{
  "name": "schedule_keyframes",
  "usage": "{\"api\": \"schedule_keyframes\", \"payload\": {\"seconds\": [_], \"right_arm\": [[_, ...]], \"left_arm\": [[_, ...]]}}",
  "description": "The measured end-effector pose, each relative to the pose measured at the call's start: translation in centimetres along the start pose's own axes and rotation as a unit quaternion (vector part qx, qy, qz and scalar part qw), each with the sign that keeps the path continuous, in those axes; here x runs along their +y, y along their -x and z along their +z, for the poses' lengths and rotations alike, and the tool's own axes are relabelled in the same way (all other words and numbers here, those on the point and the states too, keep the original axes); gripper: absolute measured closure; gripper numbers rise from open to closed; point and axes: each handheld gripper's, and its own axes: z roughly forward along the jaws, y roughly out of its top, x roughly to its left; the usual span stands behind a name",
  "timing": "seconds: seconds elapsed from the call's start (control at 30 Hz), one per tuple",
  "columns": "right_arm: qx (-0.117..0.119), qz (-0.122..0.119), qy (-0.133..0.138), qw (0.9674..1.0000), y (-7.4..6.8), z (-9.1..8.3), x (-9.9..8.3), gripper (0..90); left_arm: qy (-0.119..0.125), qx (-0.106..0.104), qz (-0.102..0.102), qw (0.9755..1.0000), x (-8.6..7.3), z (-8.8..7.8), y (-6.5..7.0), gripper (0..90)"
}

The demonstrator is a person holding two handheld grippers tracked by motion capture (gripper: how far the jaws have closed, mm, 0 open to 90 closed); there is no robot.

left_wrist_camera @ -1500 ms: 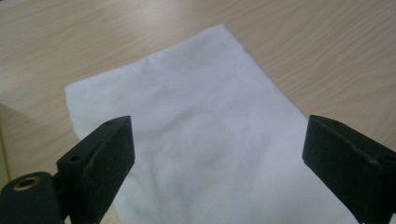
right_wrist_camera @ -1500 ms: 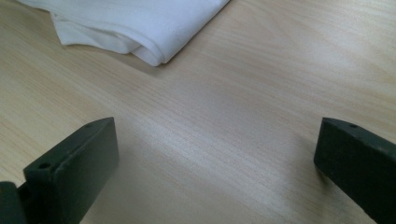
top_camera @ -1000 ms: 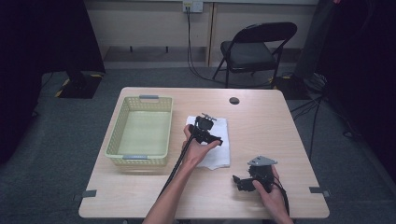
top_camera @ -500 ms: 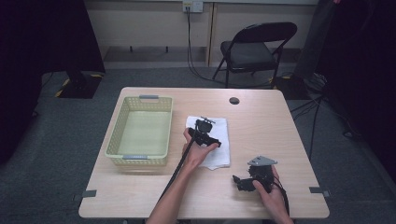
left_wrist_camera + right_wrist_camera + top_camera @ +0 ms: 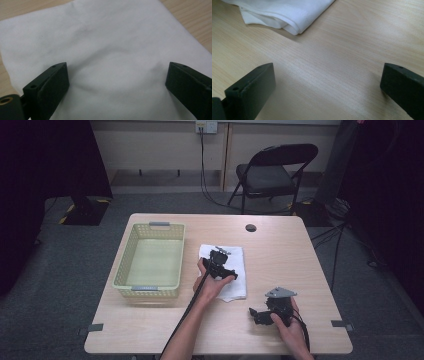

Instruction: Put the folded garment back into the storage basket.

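High view shows the left gripper [image 5: 218, 263] over the folded white cloth [image 5: 235, 285], which lies on the wooden table [image 5: 300, 250] just right of the pale yellow basket [image 5: 150, 262] and near the table's middle. Left gripper view looks down on the cloth [image 5: 112, 50] from close above: the two black jaws stand wide apart with the fabric spread between them, and whether their tips press into it or hover just off it is hard to tell. The cloth's surface is smooth with a few soft creases. The right gripper [image 5: 260, 314] sits near the table's front right, well apart from the left one, its grey three-cornered plate on top. Right gripper view has its jaws wide apart over bare wood [image 5: 337, 70], holding nothing, with a folded corner of the cloth [image 5: 287, 15] lying farther off, its layered edges turned toward the camera.
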Motion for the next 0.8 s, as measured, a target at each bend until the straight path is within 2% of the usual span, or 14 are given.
{"api": "schedule_keyframes", "payload": {"seconds": [0.2,0.37,0.47,0.6,0.8], "right_arm": [[0.0,0.0,0.0,1.0,0.0,0.0,0.0,0.0],[0.0,0.0,0.0,1.0,0.0,0.0,0.0,0.0],[0.0,0.0,0.0,1.0,0.0,0.0,0.0,0.0],[0.0,0.0,0.0,1.0,0.01,0.0,0.0,0.0],[0.0,0.0,0.0,1.0,0.0,0.0,0.0,0.0]], "left_arm": [[-0.005,-0.001,0.0,1.0,0.14,-0.11,0.05,6.5],[-0.005,-0.005,0.0,1.0,0.19,-0.31,0.01,12.6],[-0.005,-0.005,0.007,0.9999,0.36,-0.52,-0.12,22.7],[-0.002,0.004,0.006,1.0,0.42,-0.66,-0.13,34.8],[-0.01,0.007,0.014,0.9998,0.77,-0.71,-0.33,46.2]]}}
